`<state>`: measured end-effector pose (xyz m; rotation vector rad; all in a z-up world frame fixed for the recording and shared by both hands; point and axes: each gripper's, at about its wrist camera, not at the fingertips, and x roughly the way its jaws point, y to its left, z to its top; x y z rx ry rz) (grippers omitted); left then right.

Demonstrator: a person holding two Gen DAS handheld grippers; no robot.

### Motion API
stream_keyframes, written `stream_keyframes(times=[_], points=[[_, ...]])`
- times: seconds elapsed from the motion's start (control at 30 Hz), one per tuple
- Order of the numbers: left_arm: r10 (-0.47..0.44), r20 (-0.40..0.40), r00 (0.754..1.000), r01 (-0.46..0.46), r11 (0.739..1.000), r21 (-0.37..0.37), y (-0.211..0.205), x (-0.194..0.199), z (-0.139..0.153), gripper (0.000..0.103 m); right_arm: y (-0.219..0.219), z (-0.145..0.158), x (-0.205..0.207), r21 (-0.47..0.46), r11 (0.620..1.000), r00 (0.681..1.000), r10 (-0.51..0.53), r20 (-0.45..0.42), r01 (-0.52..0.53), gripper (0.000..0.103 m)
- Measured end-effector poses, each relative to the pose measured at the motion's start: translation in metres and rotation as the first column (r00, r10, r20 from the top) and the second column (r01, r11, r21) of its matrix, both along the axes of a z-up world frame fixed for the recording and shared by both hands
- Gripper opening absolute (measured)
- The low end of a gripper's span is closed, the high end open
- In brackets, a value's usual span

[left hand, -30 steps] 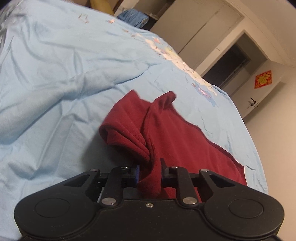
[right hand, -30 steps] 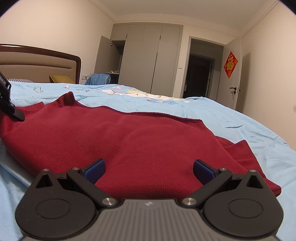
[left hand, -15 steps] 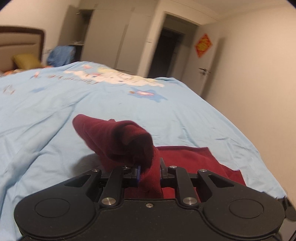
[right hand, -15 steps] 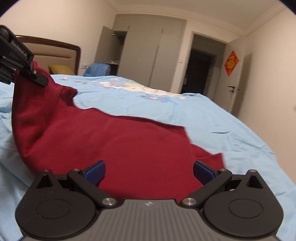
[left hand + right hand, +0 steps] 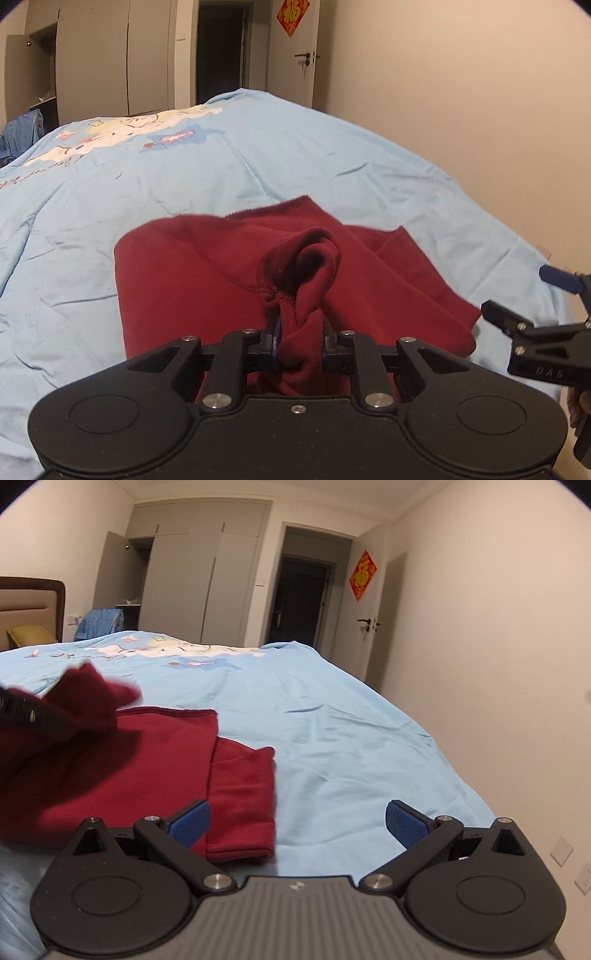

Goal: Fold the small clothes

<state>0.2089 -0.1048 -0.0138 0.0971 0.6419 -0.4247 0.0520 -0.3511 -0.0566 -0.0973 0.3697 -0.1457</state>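
Through the left wrist camera, my left claw (image 5: 298, 345) was pinching a bunched wad of the red garment (image 5: 192, 280), its fingers pressed in on the cloth from both sides. A second before, that same pinch had held the fabric low over an open stretch of the blue bedsheet (image 5: 147, 177), with the garment trailing off to the right; half a second ago it was raised, the cloth hanging from it. In this moment the gripped part sat over the garment's own body, which lay on the bed in overlapping layers. I judged that I had carried one side across to make a fold. At the right edge I could see my right claw (image 5: 517, 295), spread and holding nothing, just beside the garment's right border.

Through the right wrist camera, the right claw (image 5: 295, 825) was wide apart and empty, low over the bedsheet (image 5: 351, 731). The garment (image 5: 147, 760) filled the lower left, a folded strip lying along its right side beside my left finger. A second before, it had spread right across this view; its footprint had clearly narrowed. The left claw (image 5: 26, 709) showed at the left edge, blurred, cloth draped over it. My judgement was that the fold was nearly laid and needed releasing and smoothing.
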Motion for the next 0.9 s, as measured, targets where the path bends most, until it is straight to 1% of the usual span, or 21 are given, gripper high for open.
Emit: stream_keyframes(times=[0.03,0.1,0.17,0.2,0.23,0.27,0.37,0.57,0.6,0.63,0.67,0.7,0.77,0.8,0.87,0.9], points=[[-0.002,0.0,1.0,0.002,1.0,0.006,-0.001,-0.002,-0.001,0.021,-0.002,0.0,0.0,0.007,1.0,1.0,-0.003,-0.004,0.003,0.103],[-0.001,-0.001,1.0,0.001,1.0,0.008,0.001,-0.004,-0.003,0.026,-0.005,-0.001,0.0,0.018,1.0,1.0,0.001,-0.012,-0.001,0.103],[-0.002,-0.008,1.0,0.002,1.0,-0.003,0.003,-0.005,-0.002,0.04,-0.003,-0.002,0.002,0.026,1.0,1.0,0.01,-0.021,-0.01,0.103],[-0.004,-0.012,1.0,0.004,1.0,-0.01,0.003,-0.006,-0.002,0.044,-0.002,-0.002,0.003,0.031,0.999,1.0,0.015,-0.027,-0.014,0.103],[-0.005,-0.014,1.0,0.005,1.0,-0.014,0.004,-0.008,-0.002,0.052,-0.002,-0.003,0.004,0.036,0.999,0.999,0.02,-0.032,-0.019,0.103],[-0.004,-0.014,1.0,0.004,1.0,-0.014,0.004,-0.011,-0.002,0.057,0.0,-0.004,0.007,0.041,0.999,0.999,0.026,-0.038,-0.024,0.103],[-0.003,-0.007,1.0,0.003,1.0,0.008,0.003,-0.019,-0.005,0.06,0.003,-0.005,0.013,0.053,0.998,0.998,0.043,-0.055,-0.04,0.103],[-0.012,0.052,0.999,0.009,0.998,0.063,0.001,-0.036,-0.007,0.059,0.01,-0.003,0.017,0.068,0.995,0.994,0.074,-0.074,-0.069,0.103],[-0.012,0.058,0.998,0.008,0.998,0.069,0.001,-0.037,-0.007,0.057,0.009,-0.002,0.018,0.079,0.994,0.994,0.084,-0.072,-0.079,0.103],[-0.01,0.063,0.998,0.006,0.997,0.075,0.0,-0.037,-0.008,0.051,0.009,0.001,0.02,0.093,0.991,0.993,0.097,-0.068,-0.091,0.103],[-0.01,0.066,0.998,0.005,0.997,0.077,0.0,-0.038,-0.008,0.048,0.009,0.003,0.022,0.108,0.989,0.992,0.113,-0.063,-0.105,0.103],[-0.013,0.067,0.998,0.008,0.997,0.072,0.001,-0.038,-0.008,0.046,0.009,0.006,0.024,0.123,0.985,0.99,0.128,-0.058,-0.121,0.103],[-0.016,0.066,0.998,0.011,0.998,0.063,0.002,-0.039,-0.008,0.037,0.01,0.012,0.032,0.152,0.976,0.985,0.165,-0.051,-0.155,0.103],[-0.017,0.068,0.998,0.012,0.998,0.063,0.002,-0.04,-0.008,0.036,0.01,0.015,0.036,0.167,0.97,0.981,0.187,-0.051,-0.176,0.103],[-0.023,0.073,0.997,0.018,0.997,0.07,0.002,-0.041,-0.009,0.029,0.013,0.02,0.047,0.195,0.955,0.97,0.236,-0.056,-0.221,0.103],[-0.024,0.076,0.997,0.019,0.997,0.074,0.002,-0.041,-0.009,0.028,0.014,0.022,0.054,0.207,0.947,0.963,0.261,-0.062,-0.244,0.103]])
